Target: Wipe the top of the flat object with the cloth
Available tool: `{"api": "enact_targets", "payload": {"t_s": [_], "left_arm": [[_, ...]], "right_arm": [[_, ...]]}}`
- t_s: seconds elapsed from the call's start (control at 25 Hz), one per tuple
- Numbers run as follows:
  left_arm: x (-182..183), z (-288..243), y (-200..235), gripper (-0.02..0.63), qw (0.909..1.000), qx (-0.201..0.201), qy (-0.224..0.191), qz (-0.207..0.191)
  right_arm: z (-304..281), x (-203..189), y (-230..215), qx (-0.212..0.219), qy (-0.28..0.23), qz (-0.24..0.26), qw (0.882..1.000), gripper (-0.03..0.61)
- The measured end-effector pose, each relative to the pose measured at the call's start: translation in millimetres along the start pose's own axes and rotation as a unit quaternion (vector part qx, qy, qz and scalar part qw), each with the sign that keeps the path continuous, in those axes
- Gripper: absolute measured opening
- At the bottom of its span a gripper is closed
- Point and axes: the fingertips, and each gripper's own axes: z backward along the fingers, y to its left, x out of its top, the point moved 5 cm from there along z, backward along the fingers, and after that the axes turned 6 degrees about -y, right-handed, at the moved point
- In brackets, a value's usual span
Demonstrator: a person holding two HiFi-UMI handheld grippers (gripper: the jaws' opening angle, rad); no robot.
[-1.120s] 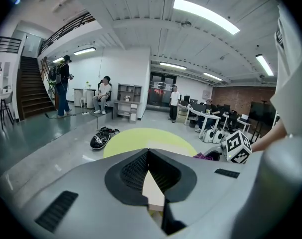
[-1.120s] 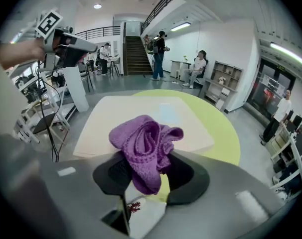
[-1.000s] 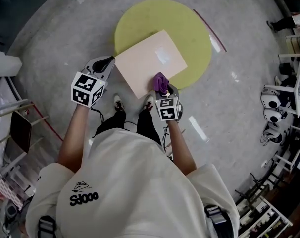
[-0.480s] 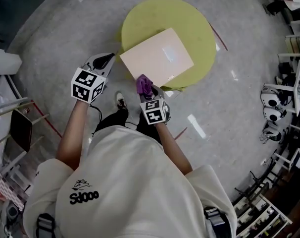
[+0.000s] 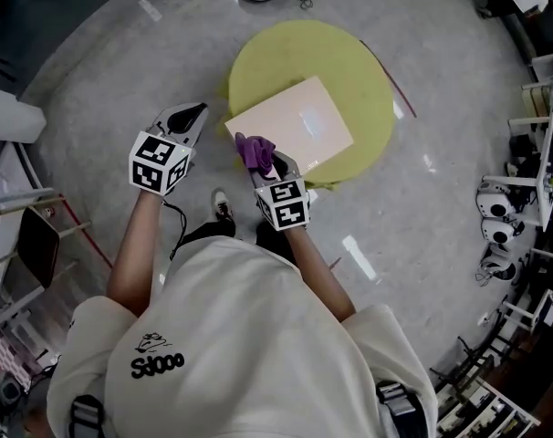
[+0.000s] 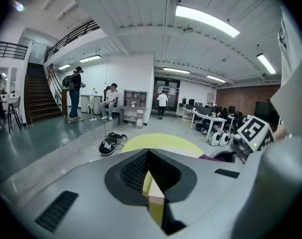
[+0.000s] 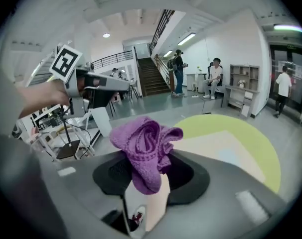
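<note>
Cloth (image 5: 255, 150) clamped in right tool (image 5: 267, 162) at near board (image 5: 299, 117) edge, left tool (image 5: 197, 111) closed

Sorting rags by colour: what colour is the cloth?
Purple cloth, clearest in the right gripper view.

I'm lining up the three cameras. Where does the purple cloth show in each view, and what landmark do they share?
Head view: purple cloth at centre, in the right gripper, at the flat board's near edge.
Left gripper view: a small purple patch, right of centre.
Right gripper view: centre, bunched between the jaws.
Shared landmark: the yellow round table.
</note>
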Motion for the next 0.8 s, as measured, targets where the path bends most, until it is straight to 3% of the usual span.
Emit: {"api": "enact_targets", "payload": {"t_s": [0.4,0.8], "left_arm": [[65.9,-10.7,-3.2,0.006,0.9975,0.018,-0.056,-0.04],[142.6,-24.6,-31.3,0.006,0.9859,0.026,-0.114,-0.12]], "right_arm": [[49.8,122.0,-85.4,-0.059,-0.103,0.042,0.992,0.175],[121.0,206.0,-130.2,-0.089,-0.175,0.1,0.975,0.175]]}}
